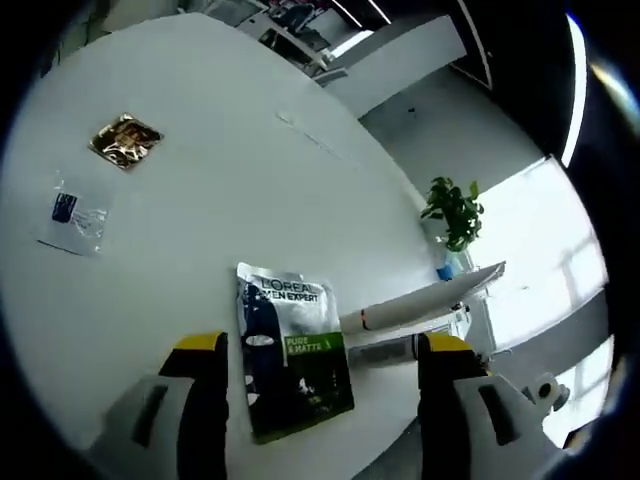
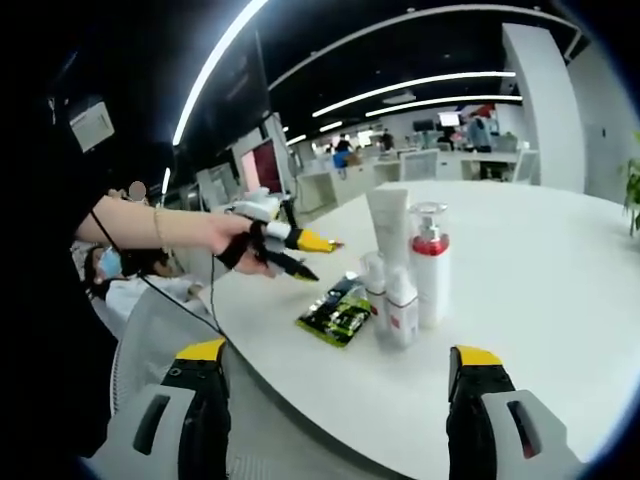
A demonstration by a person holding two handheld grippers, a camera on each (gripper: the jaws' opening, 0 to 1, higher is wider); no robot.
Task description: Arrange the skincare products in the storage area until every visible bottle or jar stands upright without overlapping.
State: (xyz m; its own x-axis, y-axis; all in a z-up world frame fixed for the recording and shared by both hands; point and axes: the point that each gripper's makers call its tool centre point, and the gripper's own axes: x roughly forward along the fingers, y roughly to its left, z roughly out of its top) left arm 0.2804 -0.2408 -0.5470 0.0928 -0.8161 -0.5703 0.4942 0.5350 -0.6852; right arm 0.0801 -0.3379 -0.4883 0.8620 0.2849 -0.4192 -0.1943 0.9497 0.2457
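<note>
In the right gripper view, the bottles [image 2: 405,270] were seen upright in a tight cluster on the white table [image 2: 540,290], with a green sachet [image 2: 338,312] lying flat just beside them. The right gripper [image 2: 340,385] was held open and empty near the table edge. The left gripper [image 2: 300,255] — also open, empty — was held above the sachet [image 1: 290,350].

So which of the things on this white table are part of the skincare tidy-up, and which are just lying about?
Part of the job:
- tall white tube standing upright
- white pump bottle with red collar
- two small white bottles
- flat L'Oreal Men Expert sachet, grey and green

Lying about:
- gold foil packet
- clear plastic packet with blue label
- potted green plant
</note>
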